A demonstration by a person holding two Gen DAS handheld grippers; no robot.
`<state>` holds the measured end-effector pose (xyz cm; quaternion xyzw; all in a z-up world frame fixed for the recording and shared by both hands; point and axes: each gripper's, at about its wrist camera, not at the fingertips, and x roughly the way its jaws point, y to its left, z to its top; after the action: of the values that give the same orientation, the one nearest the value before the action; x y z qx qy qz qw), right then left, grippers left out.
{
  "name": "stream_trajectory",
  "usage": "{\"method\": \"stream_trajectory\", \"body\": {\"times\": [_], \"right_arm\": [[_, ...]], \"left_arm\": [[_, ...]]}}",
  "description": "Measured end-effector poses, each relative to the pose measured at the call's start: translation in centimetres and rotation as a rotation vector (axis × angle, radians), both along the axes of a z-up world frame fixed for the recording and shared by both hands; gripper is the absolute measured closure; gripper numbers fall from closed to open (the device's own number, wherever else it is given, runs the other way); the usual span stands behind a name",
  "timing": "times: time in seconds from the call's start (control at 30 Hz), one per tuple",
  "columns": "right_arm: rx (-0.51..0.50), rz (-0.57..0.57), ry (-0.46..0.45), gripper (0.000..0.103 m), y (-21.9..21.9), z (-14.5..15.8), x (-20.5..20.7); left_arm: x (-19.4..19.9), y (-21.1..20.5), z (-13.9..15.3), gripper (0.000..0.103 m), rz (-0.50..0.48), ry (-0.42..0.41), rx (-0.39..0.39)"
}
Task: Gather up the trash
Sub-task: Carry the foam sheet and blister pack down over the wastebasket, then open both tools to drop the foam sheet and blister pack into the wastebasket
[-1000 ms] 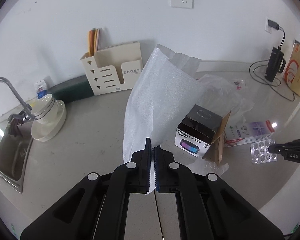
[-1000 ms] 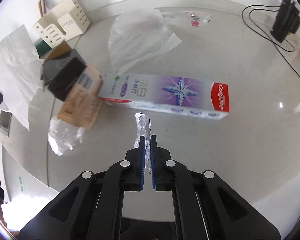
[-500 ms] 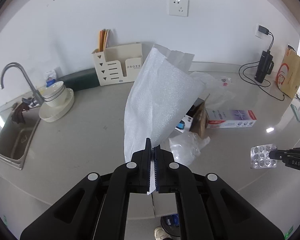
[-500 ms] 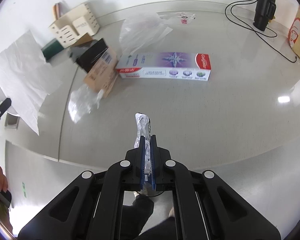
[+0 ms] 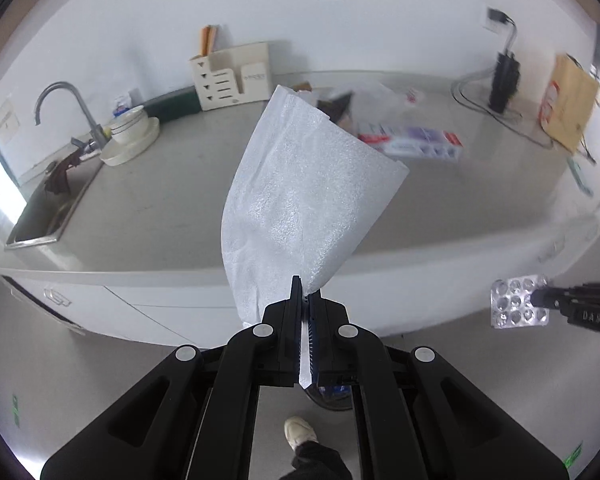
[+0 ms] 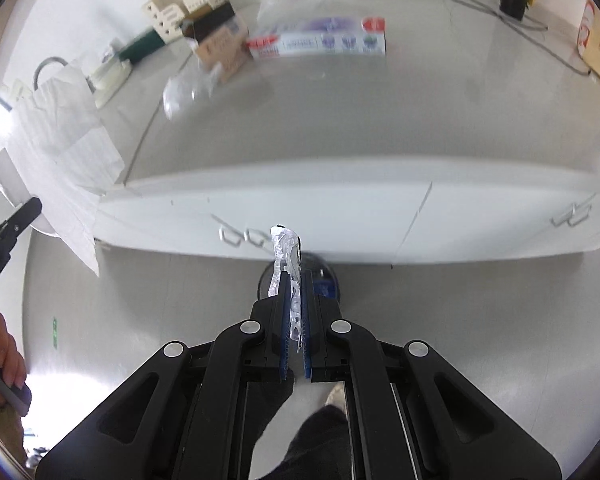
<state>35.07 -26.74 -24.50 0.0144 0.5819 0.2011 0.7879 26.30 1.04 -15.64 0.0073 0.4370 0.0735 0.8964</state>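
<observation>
Your left gripper [image 5: 307, 300] pinches the foam sheet [image 5: 300, 208] out in front of the counter [image 5: 160, 200], over the floor. To its right, your right gripper [image 6: 296, 280] grips the blister pack [image 6: 286, 252], above a bin [image 6: 324, 276] standing before the cabinet doors [image 6: 340, 212]. On the counter, the toothpaste box [image 6: 320, 38] lies right of the cardboard box [image 6: 220, 48]; the organizer [image 5: 232, 76] stands behind, against the wall. The sink [image 5: 48, 208] sits at the counter's left end.
</observation>
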Motion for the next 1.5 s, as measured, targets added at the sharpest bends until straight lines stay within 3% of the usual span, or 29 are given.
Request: {"method": "stream_trajectory", "body": {"times": [0.1,0.3,0.57,1.13,1.3,1.5], "right_arm": [[-0.022,-0.003,0.022,0.097,-0.1,-1.8,-1.1],[-0.065,-0.026,0.069,0.097,0.7,-5.8,-1.9],[-0.079,-0.063,0.124,0.097,3.4,-12.9,-0.6],[-0.098,-0.026,0.228,0.097,9.9,-36.3,1.3],[-0.090,-0.019,0.244,0.097,11.3,-42.4,2.0],[-0.069,-0.044,0.303,0.097,12.3,-48.5,2.9]], "left_arm": [[-1.3,-0.9,-2.2,0.101,-0.033,0.035,-0.026],[-2.8,-0.5,-7.5,0.101,-0.044,0.111,-0.162],[-3.1,0.1,-17.7,0.101,-0.023,0.226,-0.319],[2.9,2.5,-44.6,0.101,0.050,0.338,-0.461],[3.7,2.8,-50.1,0.101,0.077,0.347,-0.478],[4.6,2.4,-54.2,0.101,0.096,0.364,-0.513]]}}
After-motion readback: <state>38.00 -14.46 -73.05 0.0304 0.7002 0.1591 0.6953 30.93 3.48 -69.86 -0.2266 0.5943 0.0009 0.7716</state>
